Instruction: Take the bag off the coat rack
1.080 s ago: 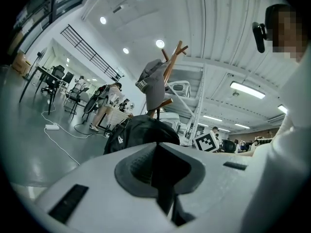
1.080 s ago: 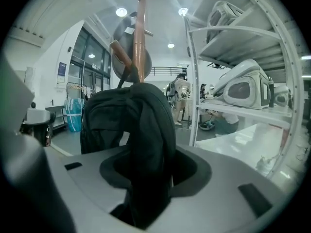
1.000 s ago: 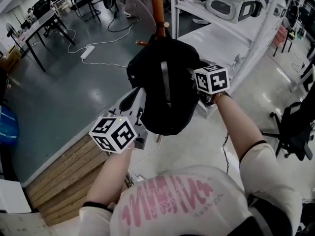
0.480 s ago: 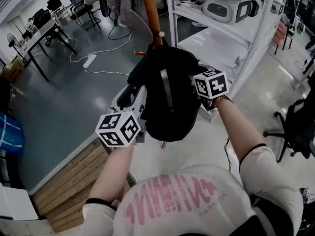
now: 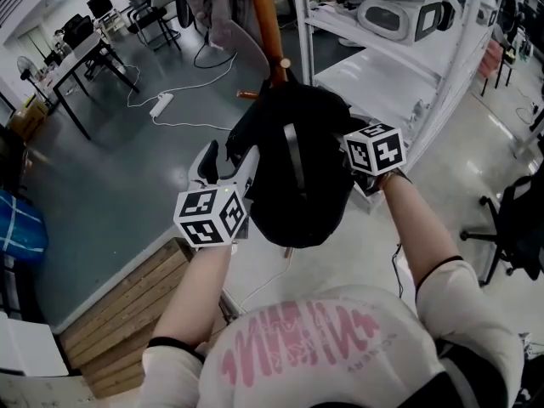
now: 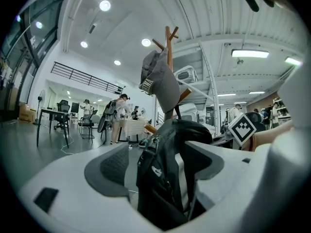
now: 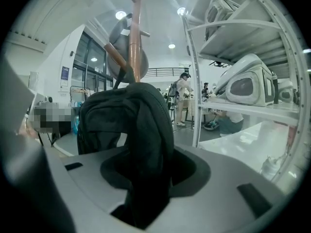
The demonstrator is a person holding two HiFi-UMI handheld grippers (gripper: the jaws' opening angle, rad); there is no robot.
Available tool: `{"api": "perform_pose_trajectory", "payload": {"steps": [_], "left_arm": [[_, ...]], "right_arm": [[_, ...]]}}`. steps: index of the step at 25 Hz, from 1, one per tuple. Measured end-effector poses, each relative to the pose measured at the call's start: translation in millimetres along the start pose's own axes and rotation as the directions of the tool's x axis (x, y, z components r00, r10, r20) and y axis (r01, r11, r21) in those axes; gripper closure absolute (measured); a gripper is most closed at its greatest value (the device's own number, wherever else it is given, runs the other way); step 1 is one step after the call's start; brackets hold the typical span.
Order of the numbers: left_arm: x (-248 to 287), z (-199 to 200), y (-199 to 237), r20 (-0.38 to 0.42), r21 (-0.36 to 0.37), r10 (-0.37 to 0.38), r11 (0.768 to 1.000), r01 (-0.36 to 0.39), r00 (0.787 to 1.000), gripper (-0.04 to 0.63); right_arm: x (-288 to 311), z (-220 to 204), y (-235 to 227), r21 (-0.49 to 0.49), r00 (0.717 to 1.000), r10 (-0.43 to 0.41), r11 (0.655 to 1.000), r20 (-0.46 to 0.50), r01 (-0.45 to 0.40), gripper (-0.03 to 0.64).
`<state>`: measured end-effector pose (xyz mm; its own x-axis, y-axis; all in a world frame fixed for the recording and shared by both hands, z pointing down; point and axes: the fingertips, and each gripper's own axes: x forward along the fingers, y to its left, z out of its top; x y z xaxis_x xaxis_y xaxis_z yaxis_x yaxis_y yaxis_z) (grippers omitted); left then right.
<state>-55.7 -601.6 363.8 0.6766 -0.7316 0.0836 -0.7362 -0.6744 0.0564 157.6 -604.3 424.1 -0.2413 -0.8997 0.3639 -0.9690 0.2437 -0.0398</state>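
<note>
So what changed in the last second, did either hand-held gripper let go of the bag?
The left hand-held gripper let go: its jaws are opening, with the bag between them but no longer pinched. Unchanged: the right hand-held gripper stays clamped on the bag, which still hangs on the coat rack.

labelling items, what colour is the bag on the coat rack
Black, with a grey strip; the bag shows best in the head view.

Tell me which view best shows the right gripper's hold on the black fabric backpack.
The right gripper view: the right gripper is closed on a fold of the black fabric backpack between its pads. The head view shows only its marker cube against the backpack; the left gripper view shows just that cube beyond it.
</note>
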Motion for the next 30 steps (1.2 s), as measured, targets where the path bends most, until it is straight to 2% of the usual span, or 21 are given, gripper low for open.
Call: {"api": "perform_pose_trajectory", "payload": {"steps": [5,9,14,17,19,20,21,25,30], "left_arm": [[20.1,-8.8,-1.3,-0.081,0.07,-0.044,0.996,0.049,0.996,0.236],[41.8,-15.0,-14.2,-0.146,0.191,-0.091,0.974,0.118,0.985,0.236],[59.6,-9.2,-15.5,-0.108,0.265,-0.126,0.952,0.151,0.986,0.238],[64.6,-22.1,-15.2,-0.13,0.211,-0.154,0.961,0.179,0.98,0.242],[64.7,-30.2,-11.5,-0.133,0.201,-0.127,0.968,0.153,0.983,0.254],[63.6,-31.4,-9.0,-0.118,0.213,-0.105,0.969,0.129,0.987,0.309],[61.9,-31.4,-7.1,-0.095,0.221,-0.089,0.969,0.108,0.991,0.337],[55.5,-29.6,-5.9,-0.048,0.222,-0.066,0.972,0.075,0.997,0.377],[49.6,-29.6,-4.7,-0.043,0.143,-0.058,0.988,0.063,0.997,0.408]], "right_arm": [[0.6,1.0,-2.5,0.007,1.0,-0.001,1.0,0.005,0.001,0.46],[1.9,0.9,-0.9,0.001,1.0,0.0,1.0,0.009,0.0,0.46],[1.1,0.2,-1.0,0.007,1.0,0.001,1.0,0.031,-0.002,0.46],[-0.4,0.0,0.7,0.017,0.999,-0.001,1.0,0.04,0.0,0.459],[-1.7,-0.5,2.4,0.02,0.999,-0.002,1.0,0.048,0.001,0.459],[-2.1,-0.5,3.1,0.021,0.999,-0.002,1.0,0.051,0.001,0.459],[-2.1,-0.7,4.0,0.022,0.999,0.0,1.0,0.053,-0.001,0.459],[-1.4,-2.6,8.0,0.032,0.998,0.002,0.999,0.065,-0.004,0.459],[-2.3,-3.4,11.0,0.059,0.996,-0.019,0.998,0.09,0.013,0.459]]}}
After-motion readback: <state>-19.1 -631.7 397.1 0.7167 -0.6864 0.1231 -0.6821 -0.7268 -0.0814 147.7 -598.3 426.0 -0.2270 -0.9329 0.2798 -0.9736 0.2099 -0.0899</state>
